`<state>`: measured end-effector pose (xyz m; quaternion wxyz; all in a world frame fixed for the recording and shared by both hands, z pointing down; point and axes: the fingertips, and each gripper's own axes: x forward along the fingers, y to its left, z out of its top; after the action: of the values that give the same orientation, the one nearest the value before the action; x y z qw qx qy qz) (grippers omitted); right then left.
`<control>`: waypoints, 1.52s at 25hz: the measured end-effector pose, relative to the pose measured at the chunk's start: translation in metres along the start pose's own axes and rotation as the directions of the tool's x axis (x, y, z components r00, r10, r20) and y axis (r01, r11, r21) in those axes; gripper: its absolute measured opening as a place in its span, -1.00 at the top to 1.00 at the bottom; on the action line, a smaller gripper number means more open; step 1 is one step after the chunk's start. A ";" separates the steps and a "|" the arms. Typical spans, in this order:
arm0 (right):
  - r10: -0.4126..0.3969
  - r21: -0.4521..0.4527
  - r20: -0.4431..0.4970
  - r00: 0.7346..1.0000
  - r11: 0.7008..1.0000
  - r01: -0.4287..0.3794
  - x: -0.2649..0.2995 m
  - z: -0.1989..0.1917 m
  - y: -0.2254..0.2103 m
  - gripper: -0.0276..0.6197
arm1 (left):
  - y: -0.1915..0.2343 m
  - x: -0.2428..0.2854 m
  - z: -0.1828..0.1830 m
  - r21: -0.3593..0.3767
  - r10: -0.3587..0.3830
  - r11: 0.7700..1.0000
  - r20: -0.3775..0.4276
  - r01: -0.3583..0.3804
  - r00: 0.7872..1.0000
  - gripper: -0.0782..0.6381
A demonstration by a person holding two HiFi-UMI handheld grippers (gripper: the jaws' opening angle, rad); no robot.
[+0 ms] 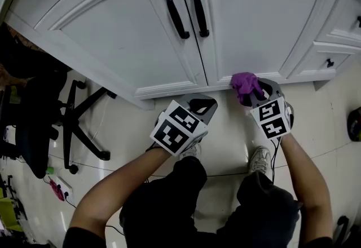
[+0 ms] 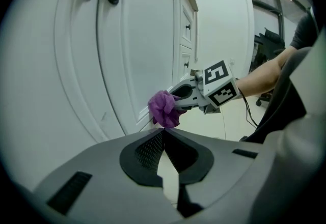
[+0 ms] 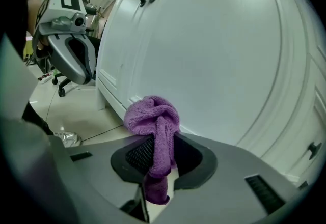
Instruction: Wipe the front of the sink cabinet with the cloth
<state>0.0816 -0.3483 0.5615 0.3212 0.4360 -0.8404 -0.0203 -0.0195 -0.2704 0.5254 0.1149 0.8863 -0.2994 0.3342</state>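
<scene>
A person crouches on a pale tiled floor before a white sink cabinet, seen from above, with a gripper in each hand.

The cabinet has two panelled doors. Two black handles sit side by side where the doors meet. Small drawers lie to the right.

The right gripper points at the bottom of the right-hand door. Its jaws are clenched on a purple cloth. One strip of cloth hangs down between the jaws, and the rest is bunched in a ball beyond their tips. The ball sits at the door's lower rail and appears to touch it.

The left gripper is just beside the right one, low over the floor and near the cabinet base. Its jaws are pressed together with nothing between them. Its own view looks along the cabinet front to the cloth and the right gripper beyond.

A black office chair stands on the floor to the left, apart from the cabinet.
</scene>
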 end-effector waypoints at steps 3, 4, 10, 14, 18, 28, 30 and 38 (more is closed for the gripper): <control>-0.048 0.023 -0.024 0.999 0.999 0.048 -0.010 -0.016 -0.027 0.64 | -0.008 0.011 0.008 0.031 -0.019 0.999 -0.010 0.020 1.000 0.77; -0.061 0.033 -0.034 0.998 0.997 0.063 -0.013 -0.021 -0.035 0.64 | -0.010 0.014 0.011 0.040 -0.025 0.999 -0.008 0.025 1.000 0.77; -0.150 0.097 -0.087 0.985 0.983 0.159 -0.033 -0.054 -0.085 0.64 | -0.022 0.030 0.037 0.087 -0.059 0.995 0.029 0.056 0.998 0.77; -0.185 0.110 -0.101 0.978 0.974 0.196 -0.043 -0.062 -0.105 0.64 | -0.033 0.042 0.052 0.144 -0.082 0.986 0.014 0.079 0.997 0.77; -0.231 0.134 -0.093 0.968 0.961 0.242 -0.064 -0.060 -0.127 0.64 | -0.040 0.048 0.069 0.201 -0.096 0.975 0.001 0.094 0.995 0.77; -0.305 0.158 0.149 0.941 0.946 0.282 -0.162 0.045 -0.150 0.64 | -0.049 -0.015 0.148 0.217 -0.035 0.976 0.198 -0.009 0.980 0.77; -0.298 0.158 0.217 0.930 0.950 0.268 -0.181 0.076 -0.144 0.64 | -0.054 -0.038 0.161 0.217 -0.015 0.975 0.248 -0.040 0.969 0.77; -0.173 0.121 0.444 0.879 0.984 0.132 -0.248 0.183 -0.082 0.64 | -0.072 -0.128 0.179 0.121 0.087 0.982 0.411 -0.149 0.907 0.77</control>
<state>0.1406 -0.2589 0.2612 0.0949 0.4978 -0.8551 -0.1098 0.0412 -0.2274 0.3062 -0.0364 0.9225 -0.3439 0.1716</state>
